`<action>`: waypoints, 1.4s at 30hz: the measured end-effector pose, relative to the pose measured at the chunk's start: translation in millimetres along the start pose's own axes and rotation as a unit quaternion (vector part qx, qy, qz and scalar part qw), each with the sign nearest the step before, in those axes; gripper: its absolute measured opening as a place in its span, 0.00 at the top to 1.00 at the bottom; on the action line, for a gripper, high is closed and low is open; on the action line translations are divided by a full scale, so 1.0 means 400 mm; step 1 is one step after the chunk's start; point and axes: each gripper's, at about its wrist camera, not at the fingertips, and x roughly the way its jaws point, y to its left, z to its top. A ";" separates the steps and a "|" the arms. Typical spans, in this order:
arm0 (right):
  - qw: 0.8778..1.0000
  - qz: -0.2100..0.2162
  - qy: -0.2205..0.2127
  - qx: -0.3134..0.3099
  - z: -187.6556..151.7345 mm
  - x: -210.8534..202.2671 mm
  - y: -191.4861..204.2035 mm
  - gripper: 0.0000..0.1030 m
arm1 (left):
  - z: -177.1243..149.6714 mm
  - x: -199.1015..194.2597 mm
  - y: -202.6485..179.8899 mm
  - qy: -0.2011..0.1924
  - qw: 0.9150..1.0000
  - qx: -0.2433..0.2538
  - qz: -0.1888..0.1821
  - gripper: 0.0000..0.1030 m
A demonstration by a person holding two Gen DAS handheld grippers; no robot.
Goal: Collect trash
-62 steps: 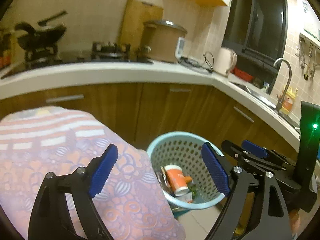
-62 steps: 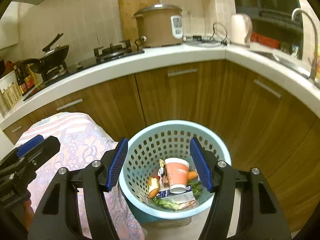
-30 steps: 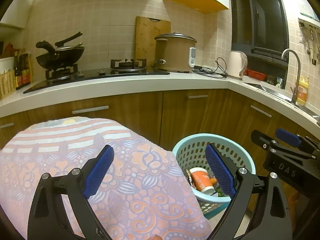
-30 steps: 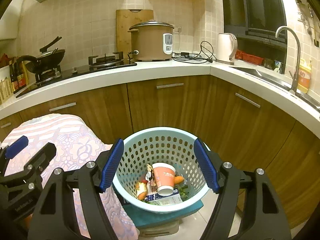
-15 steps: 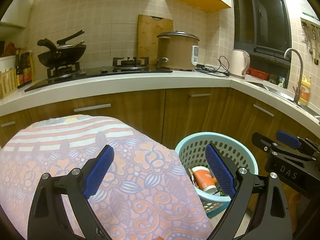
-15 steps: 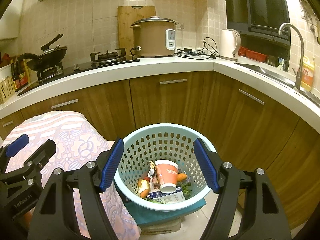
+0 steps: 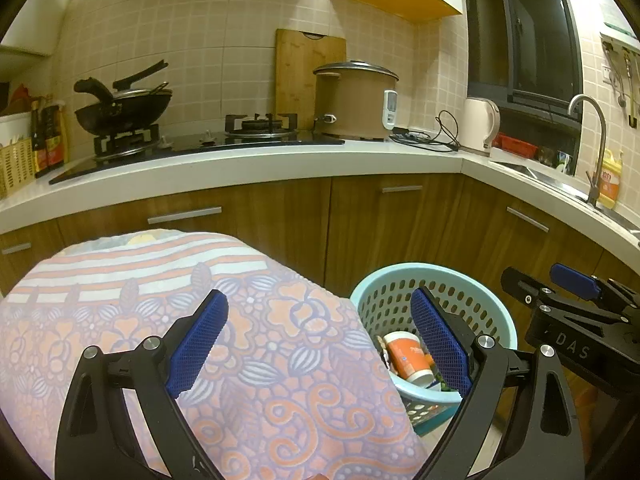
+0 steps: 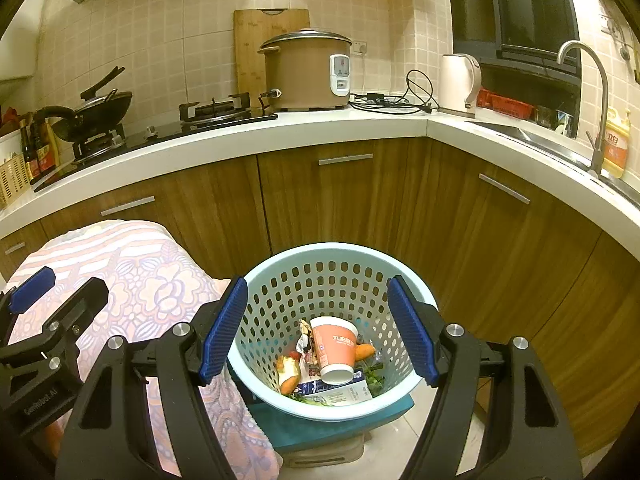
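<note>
A light blue perforated basket (image 8: 332,254) (image 7: 432,274) stands on a teal stool beside a cloth-covered table. Inside lie an orange paper cup (image 8: 334,350) (image 7: 406,356), a bitten apple core (image 8: 289,374), a carrot piece (image 8: 365,351), a carton (image 8: 340,394) and greens. My right gripper (image 8: 318,330) hangs open above the basket's near rim with nothing between its fingers. My left gripper (image 7: 320,346) is open too, over the patterned cloth (image 7: 192,320), and holds nothing. Each gripper shows at the edge of the other's view.
Wooden cabinets under a white counter (image 7: 260,164) curve around the back and right. On it stand a wok (image 7: 124,108), a gas hob (image 7: 260,124), a rice cooker (image 8: 308,74), a kettle (image 8: 460,82) and a sink tap (image 8: 592,92). Pale floor tile shows below the stool.
Both views have drawn back and levelled out since two seconds ago, so the basket sits lower and more of the kitchen shows. Over the last second almost nothing moved. Both grippers stayed open.
</note>
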 end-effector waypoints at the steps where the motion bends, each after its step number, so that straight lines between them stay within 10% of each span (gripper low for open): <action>1: 1.000 0.000 0.000 0.000 0.000 0.000 0.000 0.34 | 0.000 0.000 0.000 0.000 1.000 0.000 0.000 0.13; 42: 1.000 0.001 0.005 0.001 -0.003 0.006 -0.001 0.34 | 0.000 -0.005 -0.002 0.002 1.000 -0.003 0.000 0.13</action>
